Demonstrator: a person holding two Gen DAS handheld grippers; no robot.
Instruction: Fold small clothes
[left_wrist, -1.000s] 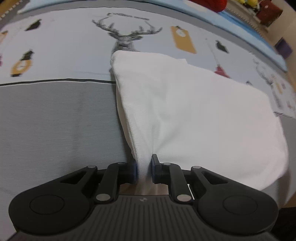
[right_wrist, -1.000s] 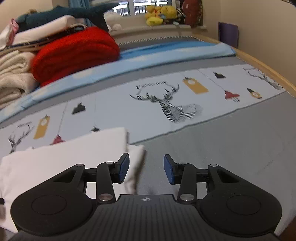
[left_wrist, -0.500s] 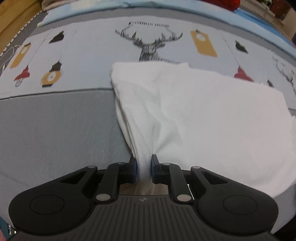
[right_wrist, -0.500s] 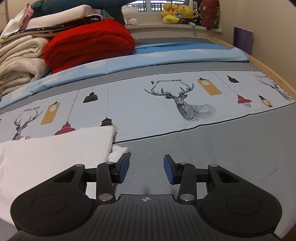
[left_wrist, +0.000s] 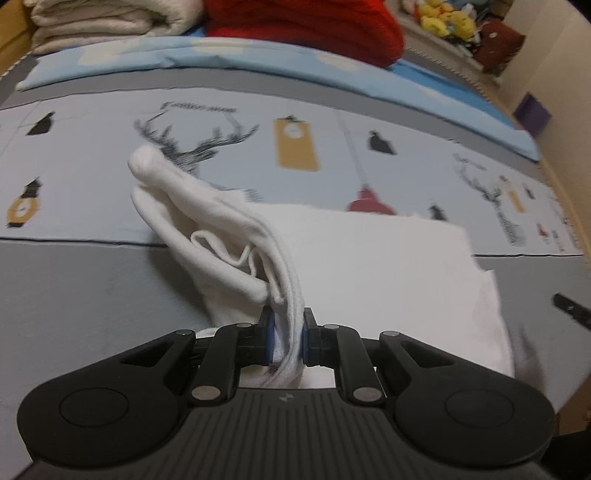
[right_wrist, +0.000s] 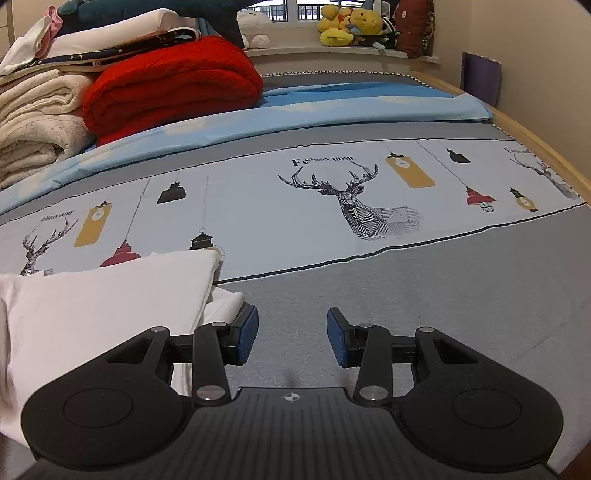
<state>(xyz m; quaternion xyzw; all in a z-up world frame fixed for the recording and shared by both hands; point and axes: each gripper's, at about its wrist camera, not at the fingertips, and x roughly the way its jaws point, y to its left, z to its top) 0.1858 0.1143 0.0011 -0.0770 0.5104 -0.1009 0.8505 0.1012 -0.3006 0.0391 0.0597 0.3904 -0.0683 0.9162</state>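
My left tongs (left_wrist: 287, 341) are closed on the bunched edge of the white cotton garment (left_wrist: 362, 266), lifting that side off the bed so its layers and a loose drawstring hang open just ahead of the tips. I judge the fold half made: the rest lies flat to the right, already doubled, and this raised edge has yet to be laid over. My right tongs (right_wrist: 291, 336) are wide open, holding nothing; the garment's (right_wrist: 107, 299) corner sits just beside their left tip, over the grey printed bedsheet (right_wrist: 443, 295).
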